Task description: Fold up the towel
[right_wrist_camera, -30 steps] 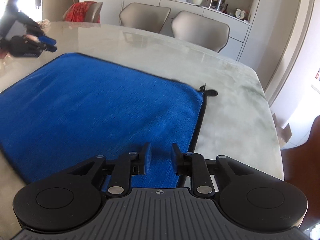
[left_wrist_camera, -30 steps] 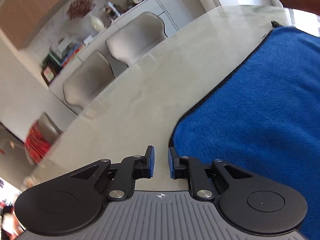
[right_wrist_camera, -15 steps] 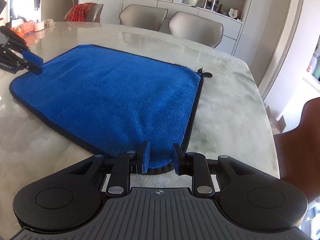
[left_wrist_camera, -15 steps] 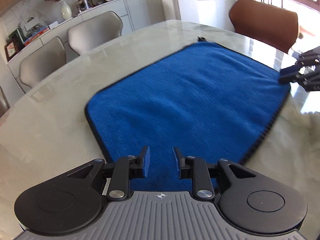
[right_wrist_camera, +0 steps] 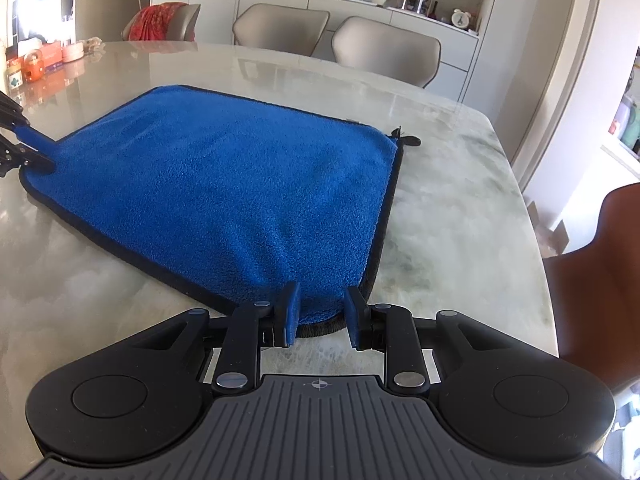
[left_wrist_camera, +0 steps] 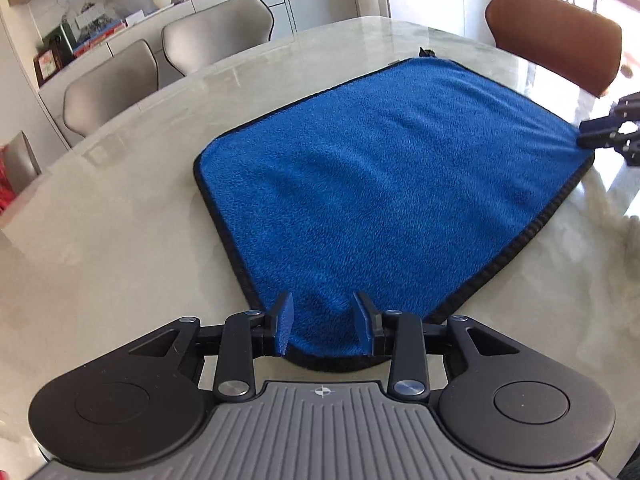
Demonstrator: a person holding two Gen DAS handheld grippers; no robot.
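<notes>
Blue towel (left_wrist_camera: 384, 184) spread flat and single-layered on the marble table (left_wrist_camera: 120, 240), dark piping along its edges, pile slightly rippled. Each gripper meets one of the two corners on the table's near edge, and the cloth runs away from both toward the far edge and the chairs. Left gripper (left_wrist_camera: 323, 330) — jaws opening, a towel corner lying between the pads, which stand clear of it. Right gripper (right_wrist_camera: 322, 314) — jaws partly apart, straddling the other near corner; the fingers appear not to press the cloth, though the corner's hem is partly hidden behind them. A small dark hanging loop (right_wrist_camera: 408, 140) marks the far right corner. Neither hand is nearer: both corners lie equally at hand for lifting toward the far edge.
</notes>
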